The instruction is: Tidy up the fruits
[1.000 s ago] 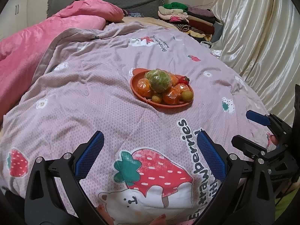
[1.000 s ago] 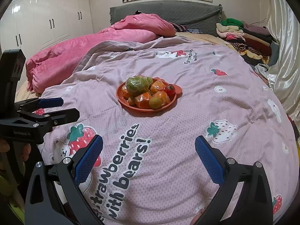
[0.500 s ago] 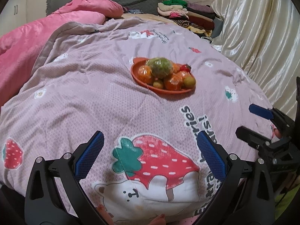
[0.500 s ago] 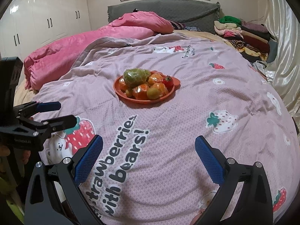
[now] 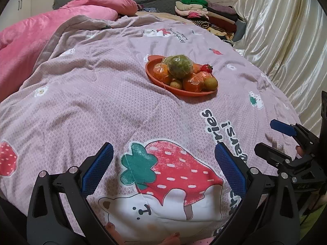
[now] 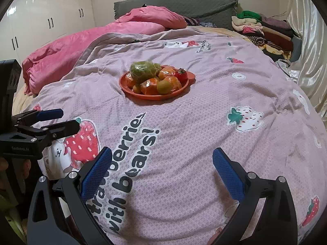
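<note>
An orange plate point(image 5: 157, 81) point(image 6: 155, 97) sits mid-bed on the pink strawberry-print quilt, piled with fruit: a large green wrapped fruit point(image 5: 180, 67) point(image 6: 143, 71) on top, wrapped oranges point(image 5: 194, 83) point(image 6: 151, 86), small green-brown fruits point(image 5: 211, 82) point(image 6: 165, 86) and a red tomato point(image 5: 206, 68) point(image 6: 180, 75). My left gripper point(image 5: 163, 168) hovers open over the near quilt, far short of the plate. My right gripper point(image 6: 162, 170) is also open and empty, equally far back. Each gripper shows at the edge of the other's view: the right gripper point(image 5: 273, 136) and the left gripper point(image 6: 59, 119).
A bunched pink duvet point(image 6: 85, 45) lies at the far left. Folded clothes point(image 6: 263, 30) are stacked at the far right by a shiny cream curtain point(image 5: 286, 30). A grey headboard point(image 6: 184, 4) and white wardrobes point(image 6: 45, 20) stand behind. The quilt point(image 6: 204, 122) around the plate is bare.
Both grippers have drawn a little back and lower along the quilt, with the plate sitting higher in each view. Both stay open; the fruit has not moved.
</note>
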Demonstrator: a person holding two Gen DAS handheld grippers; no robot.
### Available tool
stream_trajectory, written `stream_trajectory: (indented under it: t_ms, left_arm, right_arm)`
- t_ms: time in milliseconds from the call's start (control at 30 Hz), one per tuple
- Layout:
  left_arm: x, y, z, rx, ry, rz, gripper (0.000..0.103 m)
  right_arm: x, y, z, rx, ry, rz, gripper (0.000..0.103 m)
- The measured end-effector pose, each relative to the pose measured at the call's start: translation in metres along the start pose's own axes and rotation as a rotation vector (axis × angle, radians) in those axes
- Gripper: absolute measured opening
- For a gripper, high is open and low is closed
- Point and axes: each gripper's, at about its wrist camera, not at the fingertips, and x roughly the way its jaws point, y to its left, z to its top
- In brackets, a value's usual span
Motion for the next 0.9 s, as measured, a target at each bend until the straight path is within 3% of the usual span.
stream_trajectory:
  t_ms: [900]
  left_arm:
    - [-0.0013,-0.0029,0.0011,0.015,0.0,0.009,0.093]
  right_arm:
    - [-0.0019,-0.0004,-0.0002,0.002,-0.004,-0.004,0.098]
